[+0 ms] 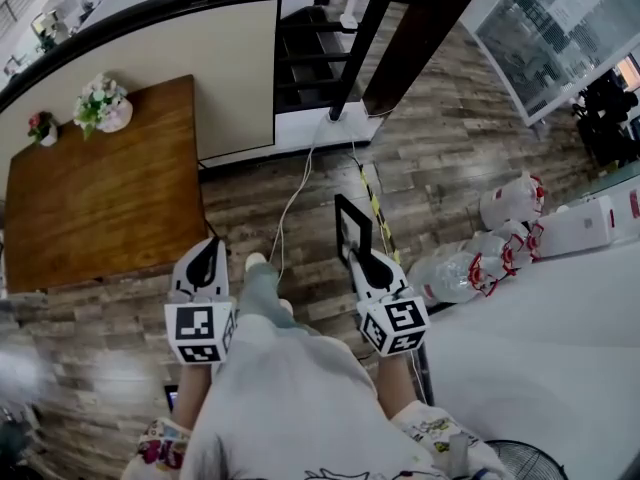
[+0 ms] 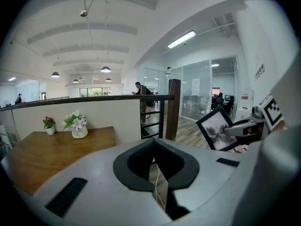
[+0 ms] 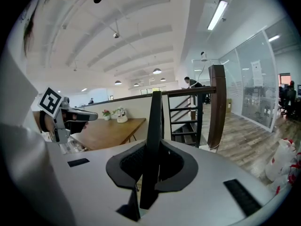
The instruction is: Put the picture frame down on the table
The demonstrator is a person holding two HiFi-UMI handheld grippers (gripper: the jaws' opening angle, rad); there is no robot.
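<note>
The black picture frame (image 1: 353, 230) stands upright in my right gripper (image 1: 366, 258), which is shut on its lower edge. In the right gripper view the picture frame (image 3: 154, 126) shows edge-on between the jaws. From the left gripper view the picture frame (image 2: 214, 127) faces me at the right, with a grey print in it. My left gripper (image 1: 205, 258) is held beside it, shut with nothing in it, its jaws meeting (image 2: 155, 173). The wooden table (image 1: 100, 193) lies ahead and to the left, over the floor.
A flower vase (image 1: 103, 106) and a small plant pot (image 1: 43, 128) stand at the table's far edge. A dark railing (image 1: 200, 0) and stairs (image 1: 315, 53) lie beyond. White bags (image 1: 480, 258) and a white surface (image 1: 560, 348) are at the right. A cable (image 1: 290, 203) runs over the floor.
</note>
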